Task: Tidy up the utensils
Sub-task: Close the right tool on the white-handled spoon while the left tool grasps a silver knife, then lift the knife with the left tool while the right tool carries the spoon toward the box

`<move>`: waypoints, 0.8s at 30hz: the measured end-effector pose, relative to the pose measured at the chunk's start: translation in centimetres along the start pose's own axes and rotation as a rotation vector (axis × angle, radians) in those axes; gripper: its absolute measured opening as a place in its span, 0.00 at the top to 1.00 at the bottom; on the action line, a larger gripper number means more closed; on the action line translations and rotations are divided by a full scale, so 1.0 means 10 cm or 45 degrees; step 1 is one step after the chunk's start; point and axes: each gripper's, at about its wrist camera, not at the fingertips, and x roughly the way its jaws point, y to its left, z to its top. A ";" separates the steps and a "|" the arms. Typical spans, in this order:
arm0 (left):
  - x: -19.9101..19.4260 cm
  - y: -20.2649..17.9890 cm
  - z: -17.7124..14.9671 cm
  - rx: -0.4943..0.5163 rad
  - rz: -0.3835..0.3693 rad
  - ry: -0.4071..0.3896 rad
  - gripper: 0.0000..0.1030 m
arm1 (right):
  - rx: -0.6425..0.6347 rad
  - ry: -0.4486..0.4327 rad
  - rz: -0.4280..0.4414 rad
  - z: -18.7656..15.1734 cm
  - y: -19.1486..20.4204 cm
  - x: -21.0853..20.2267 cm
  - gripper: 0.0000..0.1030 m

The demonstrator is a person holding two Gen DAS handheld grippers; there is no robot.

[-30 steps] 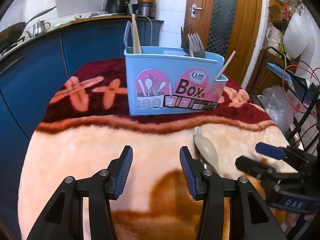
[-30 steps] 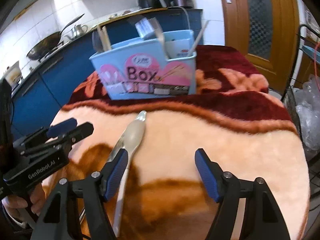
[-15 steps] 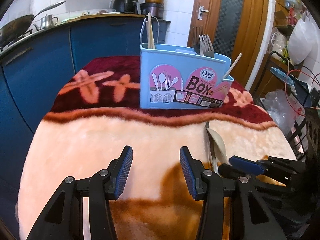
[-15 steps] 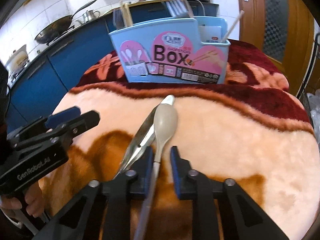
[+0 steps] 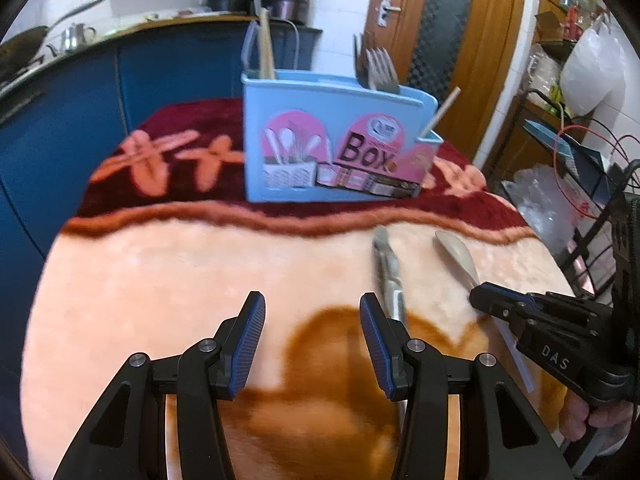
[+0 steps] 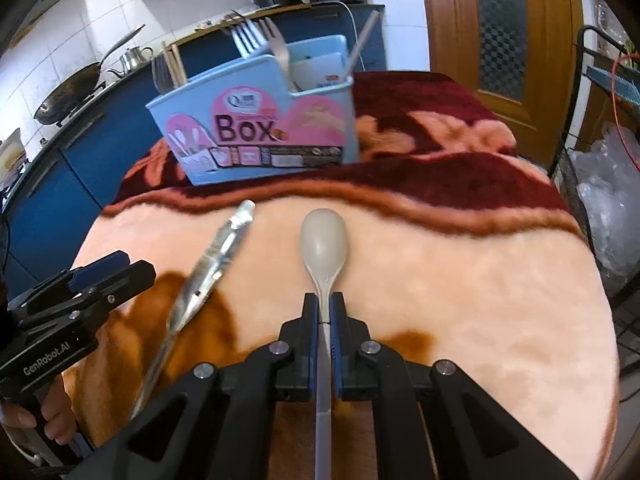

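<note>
On the blanket-covered table (image 6: pixel 500 280), the blue utensil box (image 6: pixel 256 128) stands toward the far edge. Mid-table, the right gripper (image 6: pixel 325 308) is clamped on the beige spoon (image 6: pixel 324 240) at its stiff, light, likely slippery neck. Metal tongs (image 6: pixel 212 264) lie just beside. The left gripper (image 5: pixel 312 336) hangs apart, empty.

Bright daylight, fisheye warp, slight blur

White tiled wall (image 6: pixel 120 12) at 11 o'clock. Blue cupboards (image 5: pixel 80 88) at 10 o'clock, with a wok (image 6: pixel 68 96) and kettle (image 6: pixel 134 56) on top. Brown wooden door (image 6: pixel 500 28) at 1 o'clock. Black wire rack (image 5: pixel 568 168) at 3 o'clock. Fuzzy peach and dark red blanket (image 6: pixel 460 272) covering the bench. Bright daylight.
</note>
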 end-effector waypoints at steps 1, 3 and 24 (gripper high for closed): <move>0.02 -0.02 0.00 0.001 -0.015 0.016 0.51 | 0.002 0.007 0.010 0.00 -0.02 -0.01 0.92; 0.07 -0.07 0.01 0.011 -0.054 0.055 0.51 | 0.007 0.015 0.029 -0.02 -0.06 -0.04 0.88; 0.68 -0.27 0.42 0.108 -0.284 0.441 0.78 | 0.063 0.151 0.174 0.21 -0.34 0.03 0.70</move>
